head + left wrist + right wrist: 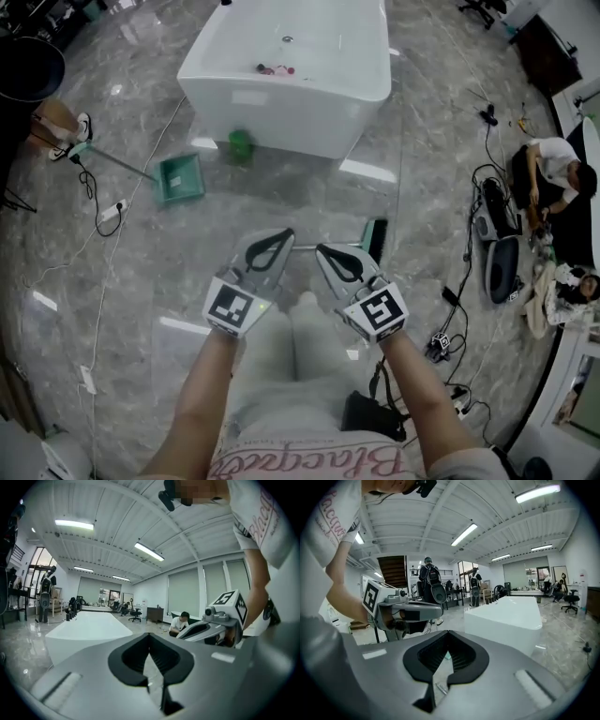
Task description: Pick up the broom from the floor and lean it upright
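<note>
My left gripper [278, 236] and right gripper [325, 249] have matt grey plastic shells with black ribbed pads [461, 656]. The grey marbled stone floor [441, 178] is polished and glossy. The white block-shaped tub [281, 103] looks smooth with a soft sheen.

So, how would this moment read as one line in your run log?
stage: broom not yet picked up | broom: lying on floor | left gripper: shut, empty | right gripper: shut, empty
</note>
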`<state>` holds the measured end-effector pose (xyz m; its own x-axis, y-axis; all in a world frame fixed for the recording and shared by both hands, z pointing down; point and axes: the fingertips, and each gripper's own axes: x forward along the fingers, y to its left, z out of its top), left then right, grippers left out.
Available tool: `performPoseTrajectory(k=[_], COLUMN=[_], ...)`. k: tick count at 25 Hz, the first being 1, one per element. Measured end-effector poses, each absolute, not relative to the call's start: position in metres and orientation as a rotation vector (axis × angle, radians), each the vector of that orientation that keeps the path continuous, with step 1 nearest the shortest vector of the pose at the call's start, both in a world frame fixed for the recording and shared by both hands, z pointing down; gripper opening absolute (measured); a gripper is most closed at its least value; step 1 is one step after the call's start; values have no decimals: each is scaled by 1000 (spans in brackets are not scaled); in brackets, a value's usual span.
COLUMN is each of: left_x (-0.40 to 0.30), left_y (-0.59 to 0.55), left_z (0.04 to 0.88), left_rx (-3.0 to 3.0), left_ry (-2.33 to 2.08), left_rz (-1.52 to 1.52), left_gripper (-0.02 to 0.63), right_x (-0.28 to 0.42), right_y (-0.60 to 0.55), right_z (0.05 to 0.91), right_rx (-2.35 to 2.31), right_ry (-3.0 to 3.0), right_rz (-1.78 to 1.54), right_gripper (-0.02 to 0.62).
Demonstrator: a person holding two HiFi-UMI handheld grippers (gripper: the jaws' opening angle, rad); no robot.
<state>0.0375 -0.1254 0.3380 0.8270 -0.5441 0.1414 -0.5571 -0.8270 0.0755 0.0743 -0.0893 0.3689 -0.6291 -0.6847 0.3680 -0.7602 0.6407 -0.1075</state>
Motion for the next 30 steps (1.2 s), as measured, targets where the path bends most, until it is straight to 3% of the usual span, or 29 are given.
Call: performPoseTrajectory(k=[10,18,30], left_x=[16,34,45], left_y=[-147,-178,-223], left_z=[571,705,781], left_rx=[2910,2953,3078], left_ry=[-784,-656,-407], left_rz=[358,371,469], left_gripper=[-2,-2,-2], right_x=[63,74,75], right_y=[-109,-117,-87], right_z=[622,835,1015], right_rx=[976,743,217], right_ry=[-2404,-2181,-1853], right_rz=[451,567,345], right_gripper=[2,14,103])
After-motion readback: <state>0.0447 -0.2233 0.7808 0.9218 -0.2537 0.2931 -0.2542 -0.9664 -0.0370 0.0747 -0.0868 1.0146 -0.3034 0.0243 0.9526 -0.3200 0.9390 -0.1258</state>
